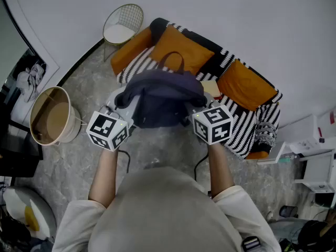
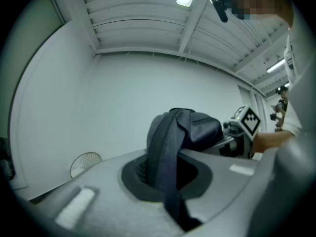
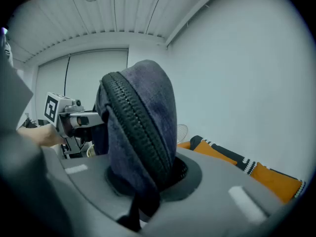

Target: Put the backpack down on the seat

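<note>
A dark blue backpack [image 1: 161,100] hangs in the air between both grippers, in front of the sofa seat [image 1: 247,133]. My left gripper [image 1: 127,105] is shut on a black strap [image 2: 165,157] at the bag's left side. My right gripper [image 1: 195,109] is shut on the bag's zippered edge [image 3: 140,132] at its right side. The sofa has a black-and-white striped cover and orange cushions [image 1: 181,49]. The bag hides most of the seat's middle in the head view.
A brown handbag [image 1: 172,62] leans on the left orange cushion. A wire-backed chair [image 1: 122,26] stands left of the sofa, a round basket [image 1: 52,115] on the floor at the left. White furniture [image 1: 315,164] stands at the right. The floor is grey marble.
</note>
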